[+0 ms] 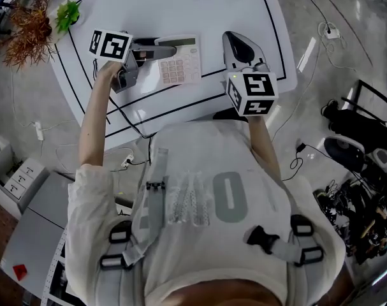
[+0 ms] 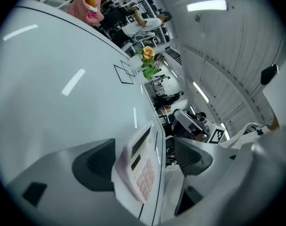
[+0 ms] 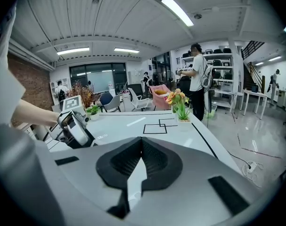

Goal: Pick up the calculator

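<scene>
White table (image 1: 244, 5) below you: your left gripper (image 2: 143, 160) stands open around the pale calculator (image 1: 177, 62), perhaps touching one jaw. The calculator is on the table's near half. Your right gripper (image 3: 142, 142) is closed on nothing, near the calculator's right.

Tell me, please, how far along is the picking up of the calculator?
Done: the left gripper is at the calculator, which stands between its jaws. In hand: the grasp. The jaws are apart, with a gap on the key side. Left: closing and lifting. In the head view the calculator seems to lie on the table. The right gripper is shut and empty.
</scene>
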The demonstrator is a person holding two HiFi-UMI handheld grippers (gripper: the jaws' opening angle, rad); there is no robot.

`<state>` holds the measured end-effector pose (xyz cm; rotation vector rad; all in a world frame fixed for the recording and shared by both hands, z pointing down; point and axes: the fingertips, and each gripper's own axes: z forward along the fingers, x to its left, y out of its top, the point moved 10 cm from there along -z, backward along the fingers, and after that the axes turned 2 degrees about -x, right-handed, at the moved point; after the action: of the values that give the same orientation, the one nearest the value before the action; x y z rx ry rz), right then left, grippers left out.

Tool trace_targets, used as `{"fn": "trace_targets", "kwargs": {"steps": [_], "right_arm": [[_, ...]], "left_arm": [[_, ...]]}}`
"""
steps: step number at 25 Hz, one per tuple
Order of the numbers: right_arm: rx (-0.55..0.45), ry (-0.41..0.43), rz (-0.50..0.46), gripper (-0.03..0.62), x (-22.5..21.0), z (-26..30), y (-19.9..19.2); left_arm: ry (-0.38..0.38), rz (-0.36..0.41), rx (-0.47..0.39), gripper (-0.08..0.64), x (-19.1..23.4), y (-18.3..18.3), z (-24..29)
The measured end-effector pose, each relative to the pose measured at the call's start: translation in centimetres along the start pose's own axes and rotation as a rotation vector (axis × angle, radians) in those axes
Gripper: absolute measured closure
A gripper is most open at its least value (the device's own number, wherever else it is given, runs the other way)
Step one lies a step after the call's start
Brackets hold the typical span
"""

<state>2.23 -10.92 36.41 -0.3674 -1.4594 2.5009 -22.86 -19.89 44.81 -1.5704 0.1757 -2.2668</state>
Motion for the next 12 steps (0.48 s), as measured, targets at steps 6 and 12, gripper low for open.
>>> {"fn": "trace_targets", "kwargs": {"steps": [6,12], "right_arm": [[0.013,0.013,-0.004,0.584,0.1,1.0,0.1],[0.022,0.025,-0.005,0.584,0.1,1.5,-0.2]], "left_arm": [[-0.016,0.011,0.057,0.186,0.1,0.3,0.8],[0.055,0.050,0.087,0.269,0.6,0.3,1.0]]}}
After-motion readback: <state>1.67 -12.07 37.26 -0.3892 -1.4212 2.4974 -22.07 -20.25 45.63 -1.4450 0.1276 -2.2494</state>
